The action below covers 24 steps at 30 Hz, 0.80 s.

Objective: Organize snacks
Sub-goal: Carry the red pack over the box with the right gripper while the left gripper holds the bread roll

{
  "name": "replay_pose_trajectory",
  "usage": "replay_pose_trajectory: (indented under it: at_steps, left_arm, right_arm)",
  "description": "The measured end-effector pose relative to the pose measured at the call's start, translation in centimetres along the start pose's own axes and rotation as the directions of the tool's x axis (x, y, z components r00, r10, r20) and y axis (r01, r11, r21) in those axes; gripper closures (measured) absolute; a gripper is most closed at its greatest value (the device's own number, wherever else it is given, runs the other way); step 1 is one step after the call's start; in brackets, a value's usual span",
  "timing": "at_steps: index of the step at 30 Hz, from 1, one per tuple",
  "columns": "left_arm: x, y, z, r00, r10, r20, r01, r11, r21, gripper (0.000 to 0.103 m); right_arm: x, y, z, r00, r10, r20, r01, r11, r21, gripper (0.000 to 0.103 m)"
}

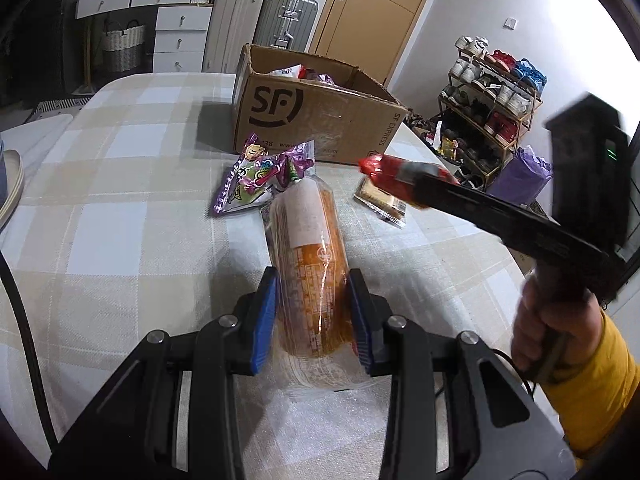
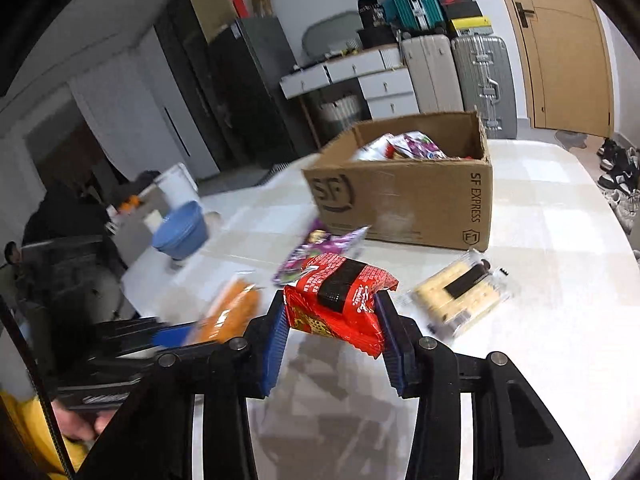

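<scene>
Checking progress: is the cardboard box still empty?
No. The open SF Express box already holds several snack packets, visible above its rim in both views.

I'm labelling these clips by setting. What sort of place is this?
Most likely a lived-in home, perhaps a dining or entry area. A shoe rack full of shoes stands by the wall, suitcases are stacked beside a white drawer unit, and the snacks lie on a table with a checked cloth.

The right gripper [image 2: 332,316] jaws clamp a red snack packet [image 2: 340,300] above the table [image 2: 560,320], near the cardboard box [image 2: 420,204].
</scene>
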State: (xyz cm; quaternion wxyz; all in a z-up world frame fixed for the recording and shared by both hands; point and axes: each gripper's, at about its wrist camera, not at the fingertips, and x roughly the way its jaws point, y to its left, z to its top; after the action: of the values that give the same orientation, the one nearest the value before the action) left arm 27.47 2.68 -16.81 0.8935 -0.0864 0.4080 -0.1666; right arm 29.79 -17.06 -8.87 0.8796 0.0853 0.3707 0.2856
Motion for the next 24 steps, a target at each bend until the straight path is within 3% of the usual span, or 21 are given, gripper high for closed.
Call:
replay_pose_trajectory:
  at_steps: [12,24]
  left_arm:
    - [-3.1,-1.1,-1.1,0.999,-0.027,0.022,0.027,1.000,-0.009,0.072]
    - [-4.5,-2.4,-2.0,0.999,-0.039,0.023,0.039,0.999,0.007,0.072]
  right_arm:
    - [-6.1,2.3,-4.3,0.996,0.059,0.069,-0.065,0.994,0.088,0.060]
    - [-7.1,2.7,-5.6,0.991,0.094,0.095,-0.104,0.989,0.107,0.060]
